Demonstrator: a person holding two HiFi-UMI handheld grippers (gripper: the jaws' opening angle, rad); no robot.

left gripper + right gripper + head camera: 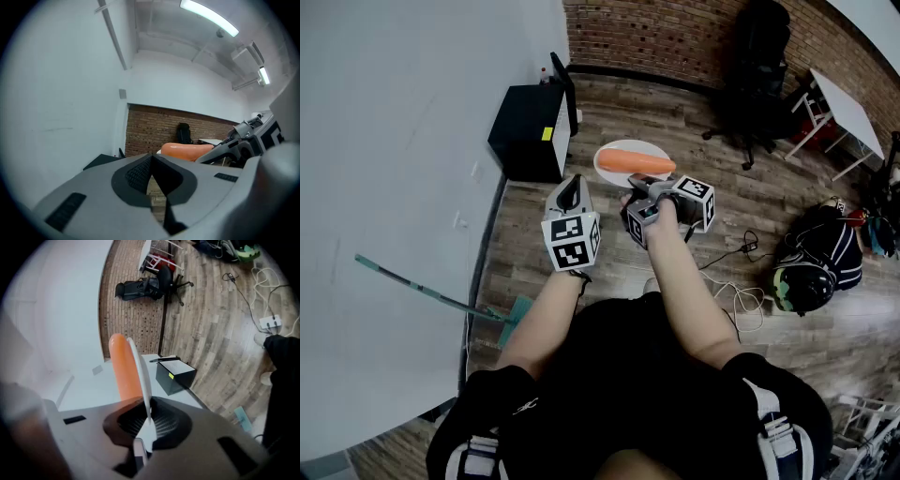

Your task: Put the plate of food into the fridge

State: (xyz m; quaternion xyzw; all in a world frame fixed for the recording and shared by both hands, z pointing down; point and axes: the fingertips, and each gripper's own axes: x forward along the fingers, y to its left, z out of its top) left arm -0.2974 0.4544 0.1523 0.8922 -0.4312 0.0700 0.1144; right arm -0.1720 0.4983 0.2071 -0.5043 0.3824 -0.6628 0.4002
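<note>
Your right tool (pixel 147 422) is clamping the near rim of the white plate (pixel 141 373), and the plate is riding in the air in front of you with the long orange food (pixel 637 165) lying across it. Your left tool (pixel 151 174) is closed with nothing in it, hovering just beside the plate at 9 o'clock.

So the pickup is done. The carry and the placing are what you are facing now: the black fridge (pixel 528 131) is sitting on the wooden floor (pixel 675 253) against the white wall (pixel 394 141), at about 11 o'clock from the plate and well below it. Whether its door is standing open is not clear.

The floor between you and the fridge is lying bare. The wall is closing off the 9 o'clock side, and the cables (pixel 736 281) are trailing at 4 o'clock, away from your path
</note>
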